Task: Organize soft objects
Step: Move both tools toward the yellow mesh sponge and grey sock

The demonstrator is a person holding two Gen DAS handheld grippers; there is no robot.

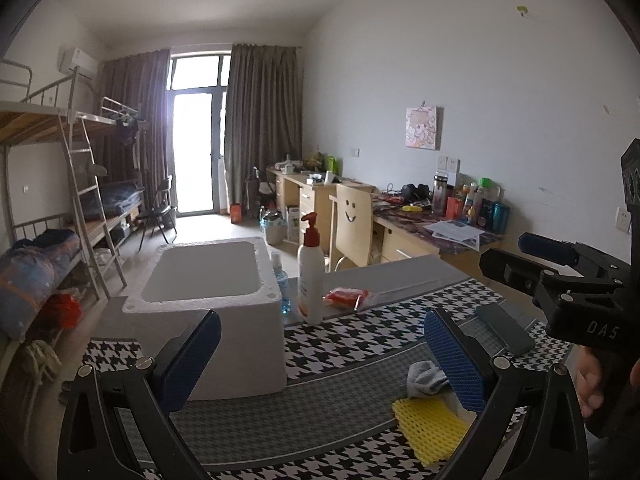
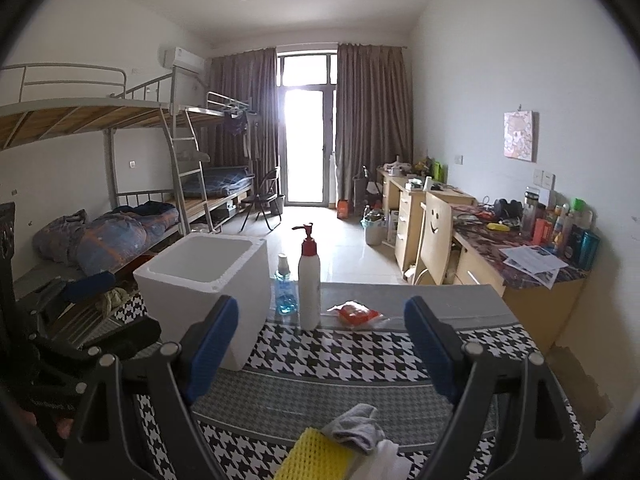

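Soft items: grey sock point(image 2: 356, 426) and yellow foam net point(image 2: 314, 458) lying together on houndstooth cloth point(image 2: 360, 356), at 6 o'clock in the right wrist view.
White foam box point(image 2: 208, 276) at 10 o'clock, open-topped.
Pump bottle point(image 2: 309, 280) at 12 o'clock, blue bottle point(image 2: 285, 288) just beside (left), red packet point(image 2: 356, 313) near.
Right gripper point(image 2: 320, 344): spread wide, nothing pinched.
Left gripper point(image 1: 320, 356): spread likewise, empty.

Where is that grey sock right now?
The grey sock lies crumpled on the houndstooth tablecloth near the table's front edge, touching the yellow foam net; in the right wrist view it sits low between the open fingers.
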